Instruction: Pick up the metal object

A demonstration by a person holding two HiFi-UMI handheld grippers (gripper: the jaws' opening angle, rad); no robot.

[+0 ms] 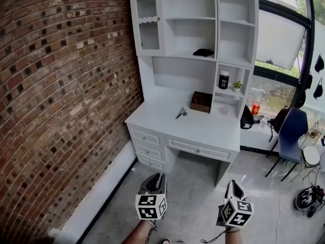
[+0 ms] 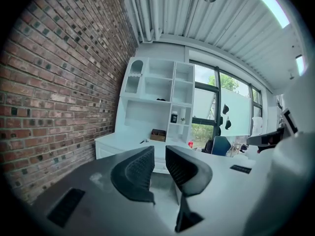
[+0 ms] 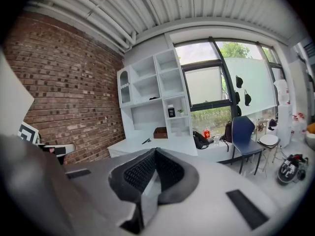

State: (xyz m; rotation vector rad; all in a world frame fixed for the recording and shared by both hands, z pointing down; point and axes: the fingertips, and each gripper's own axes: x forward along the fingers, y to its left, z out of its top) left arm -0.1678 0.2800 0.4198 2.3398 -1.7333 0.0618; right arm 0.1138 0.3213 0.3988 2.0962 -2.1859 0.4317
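The metal object (image 1: 181, 113) is small and silvery and lies on the top of the white desk (image 1: 167, 123), left of a brown box. It also shows far off in the left gripper view (image 2: 144, 141) and the right gripper view (image 3: 146, 141). Both grippers hang low over the floor, well short of the desk. My left gripper (image 1: 158, 177) (image 2: 158, 151) stands open with a narrow gap and nothing between its jaws. The jaws of my right gripper (image 1: 233, 183) (image 3: 155, 151) meet at the tips, shut and holding nothing.
A brick wall (image 1: 61, 85) runs along the left. The desk's hutch holds a black jar (image 1: 223, 80), a small plant (image 1: 236, 85) and a dark item (image 1: 203, 52). The brown box (image 1: 201, 101) sits on the desk. A blue chair (image 1: 292, 131) and a black bag (image 1: 247, 118) stand at the right.
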